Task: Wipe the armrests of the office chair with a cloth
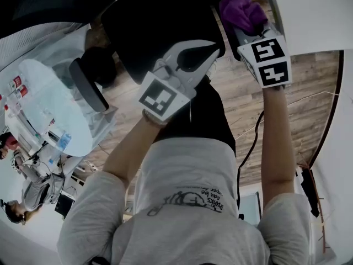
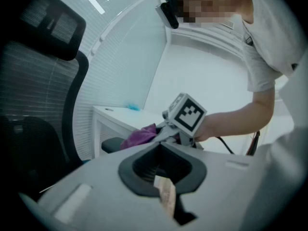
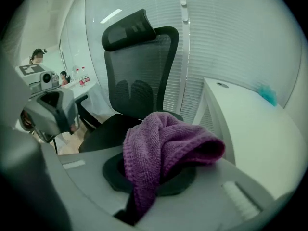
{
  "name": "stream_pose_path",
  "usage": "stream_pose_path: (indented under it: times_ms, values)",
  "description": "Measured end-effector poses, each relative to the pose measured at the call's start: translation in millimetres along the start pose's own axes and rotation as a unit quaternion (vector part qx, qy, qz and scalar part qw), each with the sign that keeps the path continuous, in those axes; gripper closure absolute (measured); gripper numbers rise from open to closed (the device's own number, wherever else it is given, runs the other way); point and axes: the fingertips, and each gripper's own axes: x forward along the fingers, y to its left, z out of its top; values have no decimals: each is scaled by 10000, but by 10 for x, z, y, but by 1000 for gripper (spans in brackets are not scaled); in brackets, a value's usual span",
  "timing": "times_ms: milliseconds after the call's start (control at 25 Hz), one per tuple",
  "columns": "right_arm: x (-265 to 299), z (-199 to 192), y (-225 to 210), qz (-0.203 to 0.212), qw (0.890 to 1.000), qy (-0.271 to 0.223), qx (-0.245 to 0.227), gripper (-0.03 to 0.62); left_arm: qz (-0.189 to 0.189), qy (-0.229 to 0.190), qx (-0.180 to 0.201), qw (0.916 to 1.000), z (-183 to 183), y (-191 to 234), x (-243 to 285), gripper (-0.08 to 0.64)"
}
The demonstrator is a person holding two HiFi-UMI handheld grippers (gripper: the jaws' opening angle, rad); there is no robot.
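While the right gripper [image 1: 238,31] is clamped on the purple cloth [image 1: 242,12], which bulges out over its jaws in the right gripper view [image 3: 163,148], the left gripper [image 1: 194,58] has its jaws drawn together on nothing but a tan strip lodged in its own dark hollow. In the head view the cloth sits at the upper right, at the edge of the black office chair [image 1: 154,32] and close under the rim of a white desk [image 1: 309,15], so room on that side is tight. In the left gripper view the cloth lies just beside a dark armrest pad [image 2: 109,145]; whether they touch cannot be told. The other armrest [image 1: 88,84] stands at centre left of the head view, apart from both grippers, hemmed by a round white table [image 1: 41,131] carrying bottles [image 1: 16,87]. Bare wood floor [image 1: 309,104] opens at right, crossed by a black cable [image 1: 248,142]. A small teal object [image 3: 267,94] rests on the desk top at the far right of the right gripper view.
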Motion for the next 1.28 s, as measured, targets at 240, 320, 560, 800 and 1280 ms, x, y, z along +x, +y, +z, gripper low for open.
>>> stream_pose_path:
  times_ms: [240, 320, 560, 800, 1280]
  values:
    - [379, 441, -158, -15, 9995, -66, -302, 554, 37, -18, -1, 10000, 5, 61, -78, 560]
    - [467, 558, -197, -10, 9994, -89, -336, 554, 59, -31, -8, 10000, 10, 76, -108, 560]
    - [527, 649, -218, -57, 9994, -172, -281, 554, 87, 38, -31, 10000, -39, 100, -158, 560]
    - [247, 319, -60, -228, 9987, -294, -341, 554, 38, -6, 3, 10000, 2, 73, -134, 560]
    - [-599, -719, 416, -631, 9966, -383, 352, 555, -51, -3, 62, 10000, 74, -23, -141, 560]
